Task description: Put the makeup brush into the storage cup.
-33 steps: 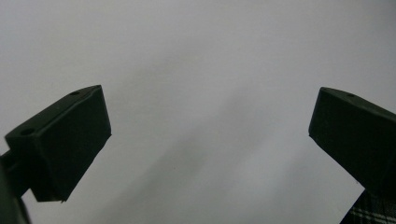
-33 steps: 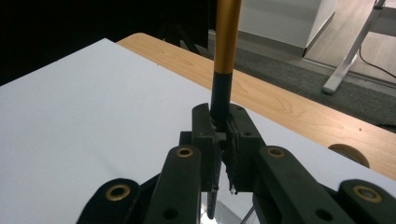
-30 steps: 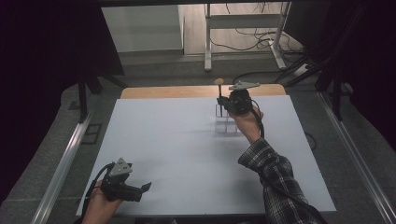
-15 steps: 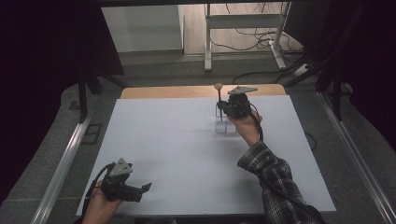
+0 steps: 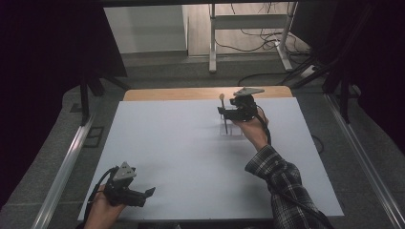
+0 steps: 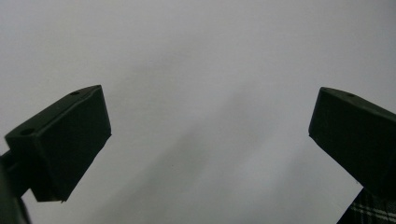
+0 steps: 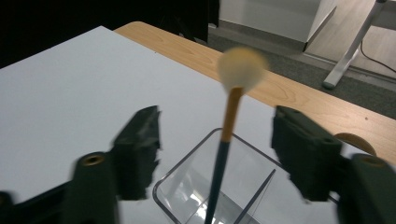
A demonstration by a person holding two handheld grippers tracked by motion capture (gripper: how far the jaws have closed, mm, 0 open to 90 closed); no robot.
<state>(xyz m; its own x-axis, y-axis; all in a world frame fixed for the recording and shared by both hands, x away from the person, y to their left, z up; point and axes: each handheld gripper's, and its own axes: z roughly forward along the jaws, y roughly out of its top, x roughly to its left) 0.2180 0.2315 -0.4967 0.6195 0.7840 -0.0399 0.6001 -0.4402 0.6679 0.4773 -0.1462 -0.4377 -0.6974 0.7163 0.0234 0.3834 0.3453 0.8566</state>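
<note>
1. The right tongs [image 5: 224,110] hung over the far part of the white counter [image 5: 191,157], at about one o'clock from its middle, near the wooden edge [image 5: 191,93].
2. Their jaws had just been opening and stood wide apart; in the right gripper view [image 7: 215,154] the brush passed between them with clear gaps on both sides, so nothing was gripped.
3. The brush [image 7: 229,135] stood nearly upright, leaning a little, in a clear plastic holder [image 7: 187,196]. Its lower shaft was dark, the upper part orange, and it ended in a pale round head [image 7: 240,67].
4. In the high view the brush [image 5: 224,114] rose out of the holder [image 5: 232,130], its head at twelve o'clock above the box and just beside the tips of the right tongs.
5. A hand in a plaid sleeve [image 5: 282,176] carried the right tongs, the forearm coming in from about five o'clock.
6. The left tongs [image 5: 143,195] sat low over the near corner of the counter, at about seven o'clock, well apart from the holder.
7. Their jaws were spread wide in the left gripper view [image 6: 210,135], with bare white counter between them.
8. A corner of plaid cloth [image 6: 373,210] showed at about five o'clock in that view.
</note>
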